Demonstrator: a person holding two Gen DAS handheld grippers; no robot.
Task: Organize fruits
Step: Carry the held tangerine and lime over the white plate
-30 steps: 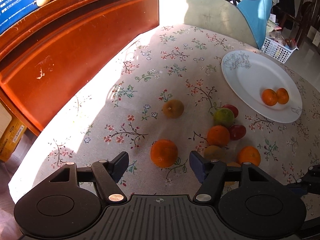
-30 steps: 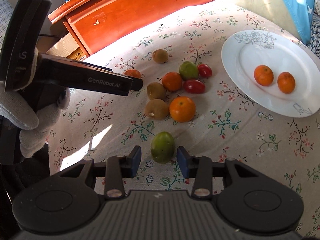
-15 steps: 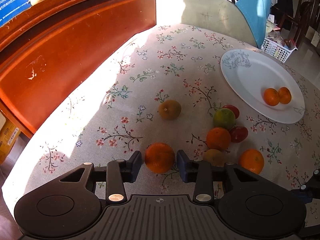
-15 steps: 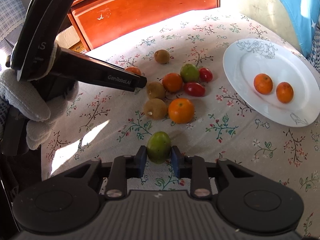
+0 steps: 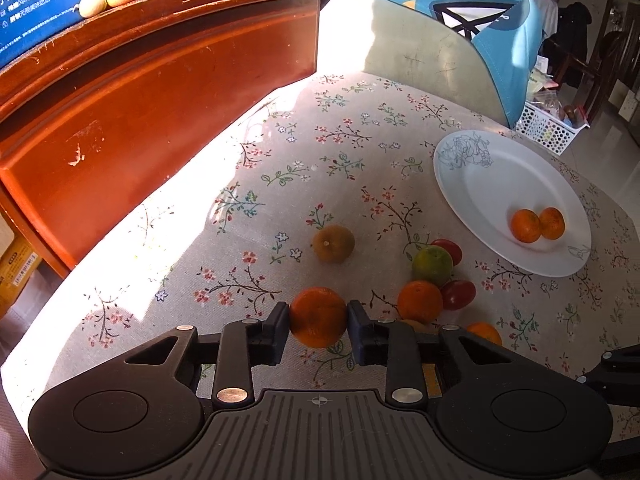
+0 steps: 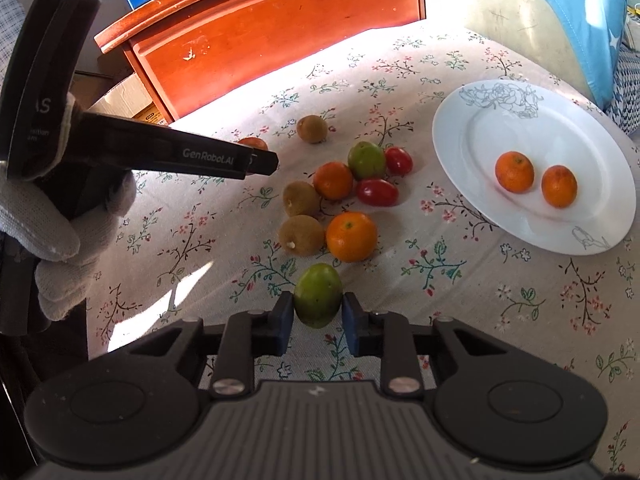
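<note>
My left gripper (image 5: 319,320) is shut on an orange (image 5: 318,322), held just above the floral tablecloth. My right gripper (image 6: 317,312) is shut on a green citrus fruit (image 6: 318,294). A white plate (image 6: 472,120) at the right holds two small oranges (image 6: 514,171); it also shows in the left wrist view (image 5: 480,184). Loose fruit lies mid-table: an orange (image 6: 351,236), kiwis (image 6: 301,235), red tomatoes (image 6: 377,192), another green citrus (image 6: 366,160) and another orange (image 6: 333,180). The left gripper's body (image 6: 180,156) shows at the left of the right wrist view.
A red-brown wooden cabinet (image 5: 140,92) stands along the table's far left edge, with boxes on top. A chair with a blue cloth (image 5: 480,20) is behind the table. A white basket (image 5: 548,128) sits beyond the plate. Cardboard boxes (image 6: 132,104) lie on the floor.
Both grippers have closed: the left on the orange, the right on the green citrus. Both have lifted a little with their fruit.
</note>
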